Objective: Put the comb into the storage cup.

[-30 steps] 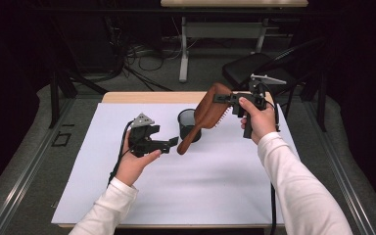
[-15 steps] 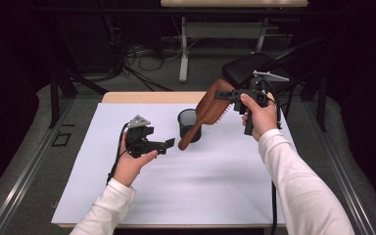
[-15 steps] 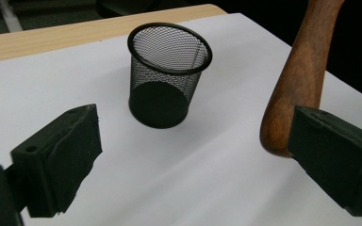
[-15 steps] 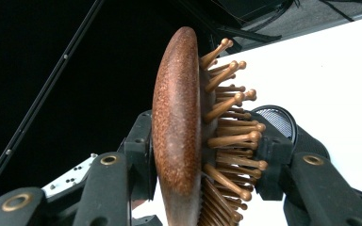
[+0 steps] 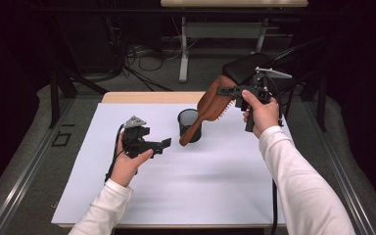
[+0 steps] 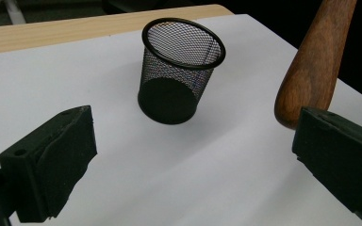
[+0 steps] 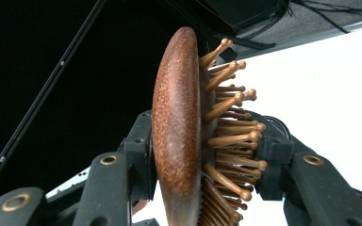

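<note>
A brown wooden hairbrush (image 5: 210,105) hangs tilted over the white mat, its handle end low beside a black mesh cup (image 5: 187,115). My right gripper (image 5: 227,91) is shut on the brush head, seen close up with its wooden pins (image 7: 176,127) between the pads. My left gripper (image 5: 160,142) hovers left of the cup, open; its jaws have just been opening and nothing is between them. In the left gripper view the empty cup (image 6: 181,70) stands ahead and the brush handle (image 6: 311,61) ends just above the right pad.
The white mat (image 5: 200,186) covers most of the table, with a bare wooden strip (image 5: 147,97) along its far edge. A dark seat (image 5: 245,68) and table legs with cables stand behind the table.
The left gripper's jaws have spread wider apart. The right hand and the brush have stayed about where they were.
</note>
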